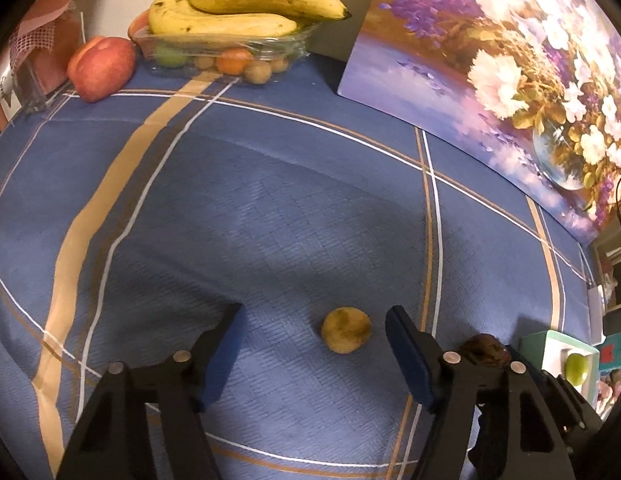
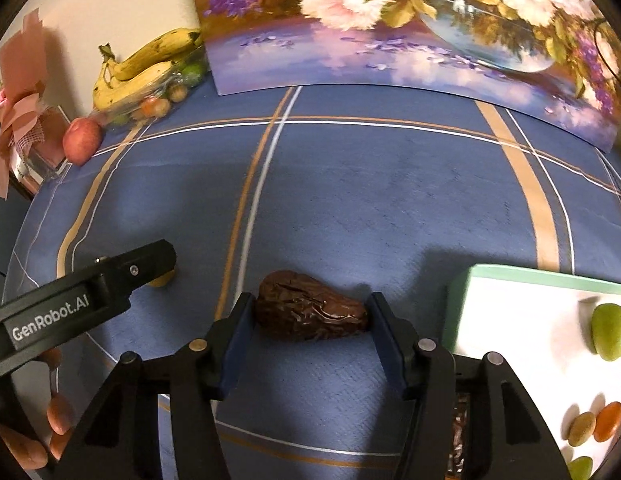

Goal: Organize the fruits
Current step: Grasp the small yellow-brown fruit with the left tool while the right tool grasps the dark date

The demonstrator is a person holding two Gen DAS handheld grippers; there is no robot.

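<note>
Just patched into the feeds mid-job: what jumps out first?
The flower painting dominates the back, leaning up from the blue cloth. Up front, the right gripper straddles a dark wrinkled fruit, pads at or near its ends, while the left gripper brackets a small yellow fruit with gaps on both sides. Bananas top a clear tray at far left.

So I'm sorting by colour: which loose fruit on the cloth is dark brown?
The wrinkled date between the right gripper fingers; the others are yellowish or red.
</note>
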